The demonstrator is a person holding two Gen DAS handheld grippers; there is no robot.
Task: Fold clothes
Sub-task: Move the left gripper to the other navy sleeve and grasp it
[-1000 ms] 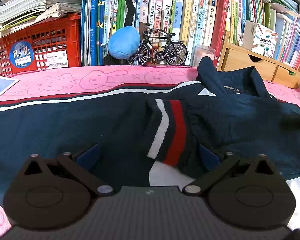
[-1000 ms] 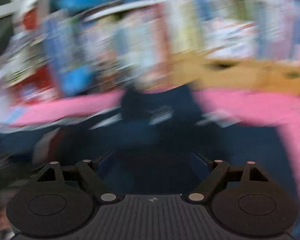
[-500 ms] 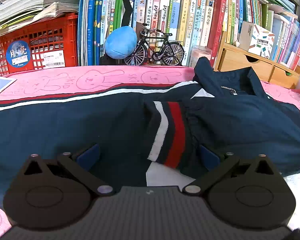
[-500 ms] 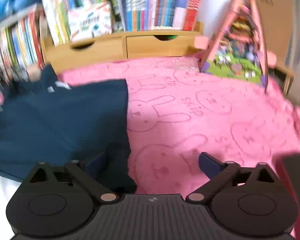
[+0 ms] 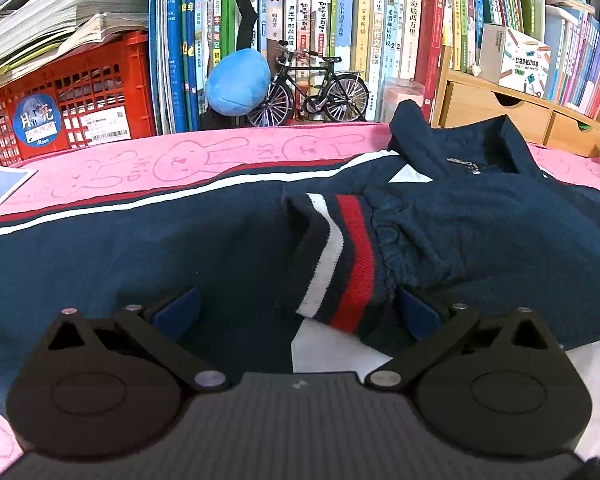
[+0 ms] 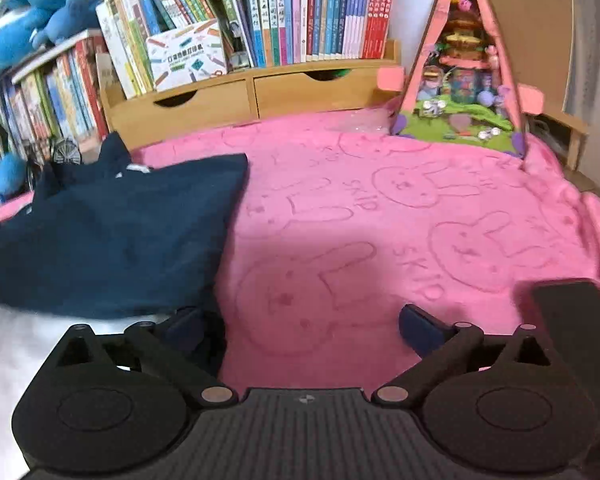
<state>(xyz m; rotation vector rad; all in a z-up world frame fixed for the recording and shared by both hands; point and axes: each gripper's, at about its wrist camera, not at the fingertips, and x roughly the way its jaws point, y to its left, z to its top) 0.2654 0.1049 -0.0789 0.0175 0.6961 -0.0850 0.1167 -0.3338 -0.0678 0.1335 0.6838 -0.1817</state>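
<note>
1. My left wrist view cuts the navy jacket (image 5: pixel 140 256) off at its left edge, so I cannot see how far it spreads that way. Its near hem is hidden behind the left gripper (image 5: pixel 296 308) body.
2. In my right wrist view only the jacket's right part (image 6: pixel 112 236) shows. Its lower corner slips behind the right gripper's (image 6: pixel 300 326) left finger, and I cannot tell whether they touch. A dark, blurred slab (image 6: pixel 576 332) sits at the lower right beside the gripper; I cannot make out what it is.
3. Behind the jacket, a red plastic crate (image 5: pixel 96 96) holds stacked papers, with more piled above its rim. The wooden drawer unit (image 6: pixel 236 98) past the jacket's collar has both drawers shut, their contents hidden; a printed box (image 6: pixel 186 58) and books stand on top of it.
4. The jacket lies spread on the pink bunny blanket (image 6: pixel 400 208), collar (image 5: pixel 460 148) toward the bookshelf (image 5: pixel 340 32), with one sleeve folded across its front so the striped cuff (image 5: pixel 340 256) lies near its middle.
5. My left gripper's fingers stand wide apart, and the cuff's near end lies between them, closer to the right finger, unclamped.
6. My right gripper's fingers are also spread wide, over bare blanket just right of the jacket's edge, holding nothing.
</note>
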